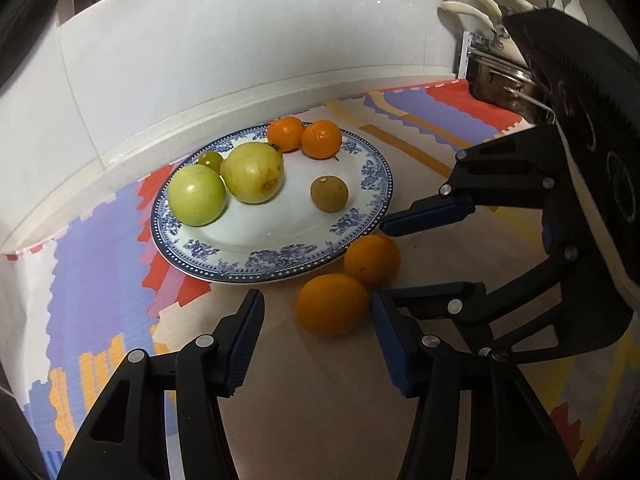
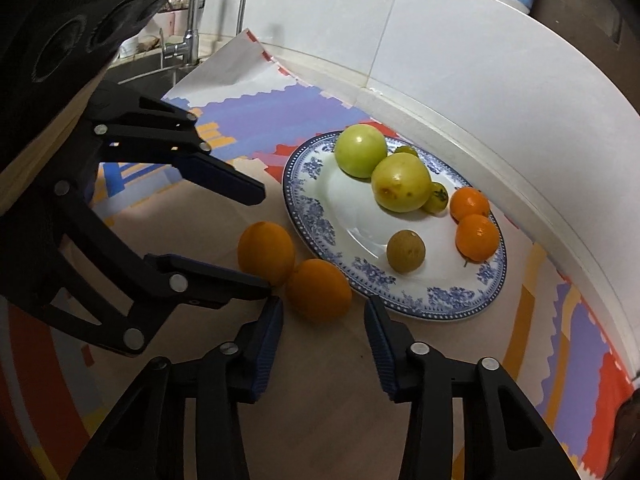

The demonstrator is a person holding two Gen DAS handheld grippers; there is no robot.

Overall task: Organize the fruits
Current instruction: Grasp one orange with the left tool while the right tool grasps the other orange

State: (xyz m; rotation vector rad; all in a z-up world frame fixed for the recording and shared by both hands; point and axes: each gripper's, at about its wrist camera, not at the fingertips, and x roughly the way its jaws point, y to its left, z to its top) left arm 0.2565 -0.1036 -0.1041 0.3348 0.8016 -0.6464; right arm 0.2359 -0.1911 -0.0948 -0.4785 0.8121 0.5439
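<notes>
Two oranges [image 1: 332,304] [image 2: 318,290] sit touching each other on the mat, just off the blue-patterned plate [image 1: 280,258] w/ the green apples [image 1: 252,172] & other fruit on it. Left gripper [image 1: 318,320] is wide open, near orange between its fingers; right gripper [image 2: 324,328] wide open too, just short of that orange. Surface is a colorful mat [image 1: 92,264] on a counter, white tile wall [image 1: 240,40] behind, faucet [image 2: 196,20] & sink off to the side.

Showing white tiled wall [image 1: 240,48] curving across upper frame, patterned mat [image 1: 92,264] covering counter, chrome faucet [image 2: 192,20] w/ sink sitting upper left, right-wrist view.
</notes>
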